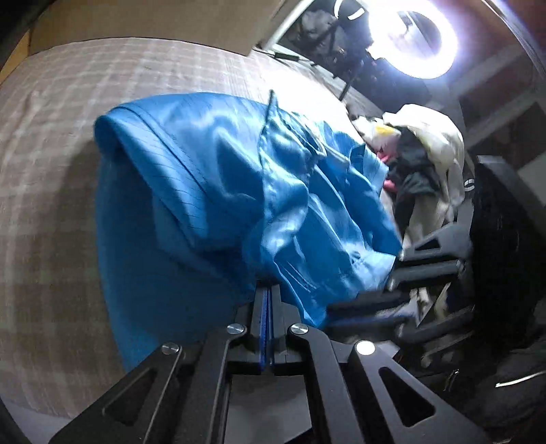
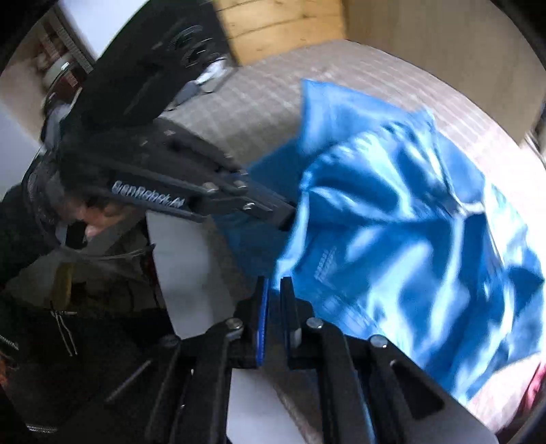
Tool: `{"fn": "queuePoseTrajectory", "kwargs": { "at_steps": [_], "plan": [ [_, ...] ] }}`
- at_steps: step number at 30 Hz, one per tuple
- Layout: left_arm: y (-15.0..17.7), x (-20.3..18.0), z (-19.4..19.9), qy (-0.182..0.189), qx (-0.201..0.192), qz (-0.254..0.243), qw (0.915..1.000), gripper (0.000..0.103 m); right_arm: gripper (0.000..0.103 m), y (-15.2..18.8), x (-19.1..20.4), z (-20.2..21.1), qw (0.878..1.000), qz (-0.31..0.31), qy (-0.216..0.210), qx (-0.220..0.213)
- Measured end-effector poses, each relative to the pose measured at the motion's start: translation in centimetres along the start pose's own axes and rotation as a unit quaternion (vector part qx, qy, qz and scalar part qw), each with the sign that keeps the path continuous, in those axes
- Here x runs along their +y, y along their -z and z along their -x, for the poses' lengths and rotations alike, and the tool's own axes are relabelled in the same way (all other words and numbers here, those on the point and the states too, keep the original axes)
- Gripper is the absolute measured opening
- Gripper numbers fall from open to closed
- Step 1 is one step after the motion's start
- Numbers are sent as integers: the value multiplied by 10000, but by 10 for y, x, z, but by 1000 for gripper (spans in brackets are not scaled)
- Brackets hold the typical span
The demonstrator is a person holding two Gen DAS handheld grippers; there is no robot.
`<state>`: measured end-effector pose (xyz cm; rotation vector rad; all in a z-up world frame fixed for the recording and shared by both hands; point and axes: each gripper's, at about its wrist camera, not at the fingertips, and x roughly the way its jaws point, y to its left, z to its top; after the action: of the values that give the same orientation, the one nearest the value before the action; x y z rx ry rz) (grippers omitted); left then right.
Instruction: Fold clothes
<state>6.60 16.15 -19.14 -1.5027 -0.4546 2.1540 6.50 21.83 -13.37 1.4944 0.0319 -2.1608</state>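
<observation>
Blue garment [image 1: 211,191] lies crumpled on the checked bed [image 1: 51,164], lifted at one edge. We see the left tool [image 1: 268,290] clamped on its fabric, jaws together. Right tool [image 2: 274,287] stands slightly apart at the cloth's edge; grip unclear. Clothes pile [image 1: 423,153] near the bed's far corner.

Setting: a bedroom in a home. The work surface is a bed [image 1: 68,119] covered with a beige checked sheet, with a pale wooden headboard [image 2: 283,27] at its far end. A heap of loose clothes [image 1: 423,153] — white, dark and pink items — lies at the bed's edge. A lit ring lamp [image 1: 416,37] stands beyond it, and shelves [image 2: 58,58] hold small household items.
</observation>
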Motion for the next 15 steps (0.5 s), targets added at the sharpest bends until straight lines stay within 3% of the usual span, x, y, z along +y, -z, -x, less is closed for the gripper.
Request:
{"fn": "queuePoseTrajectory", "kwargs": {
  "at_steps": [1,3,7,8,11,15],
  "plan": [
    [0,1,0,12,11,-17,10000,0,17,-4,-5,2,9998,-219,-33,-21],
    [-1,2,1,9,12,-48,10000,0,38,-15,-9,4,9987,-479,-63,-177],
    [-5,4,11,-40,24,-174,9998,0,39,-29,-2,-9,9990,-403,51,-210],
    [-6,5,13,-74,30,-219,9997,0,36,-30,-3,-13,9989,-419,82,-201],
    [-12,6,16,-76,26,-243,9997,0,5,-30,-4,-22,9983,-533,83,-216],
    [-24,3,12,-219,101,-397,9989,0,4,-17,-11,-18,9953,-845,-63,-474]
  ]
}}
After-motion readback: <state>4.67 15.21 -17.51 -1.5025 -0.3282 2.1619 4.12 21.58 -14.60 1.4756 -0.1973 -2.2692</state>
